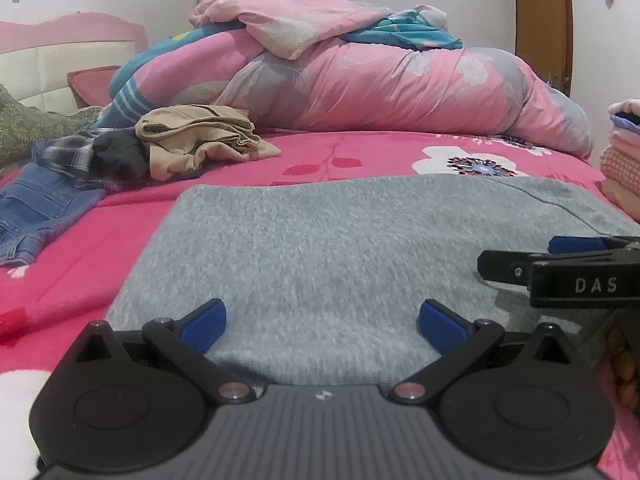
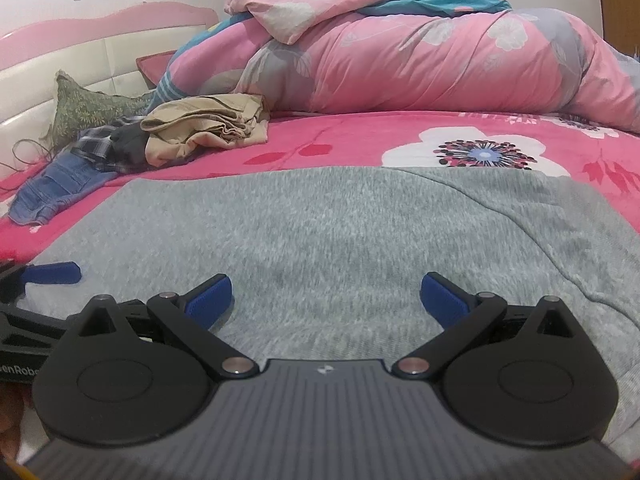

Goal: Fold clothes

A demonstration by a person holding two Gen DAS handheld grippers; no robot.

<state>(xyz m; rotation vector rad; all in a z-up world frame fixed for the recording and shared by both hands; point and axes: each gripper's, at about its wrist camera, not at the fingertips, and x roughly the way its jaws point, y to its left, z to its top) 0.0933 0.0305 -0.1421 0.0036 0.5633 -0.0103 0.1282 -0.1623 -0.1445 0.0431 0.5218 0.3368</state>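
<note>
Grey knit sweater [image 1: 320, 248] is right under both cameras, spread flat on the pink flowered blanket [image 1: 360, 152] near the front edge of the bed, which looks like the usual setup for a clean fold. Left gripper [image 1: 322, 326] hangs over the near hem with its blue pads spread wide and nothing between them. Right gripper [image 2: 326, 300] is the same deal, tongs fully apart over the knit, empty. They sit side by side, so my guess is each takes one end of the hem next. Off to the left there's a heap waiting its turn: tan trousers [image 1: 200, 140], a plaid shirt [image 1: 68, 152], jeans [image 1: 36, 208]. Behind it all is a big pink duvet [image 1: 380, 92], and folded stuff [image 1: 624, 152] sits stacked at the right.
</note>
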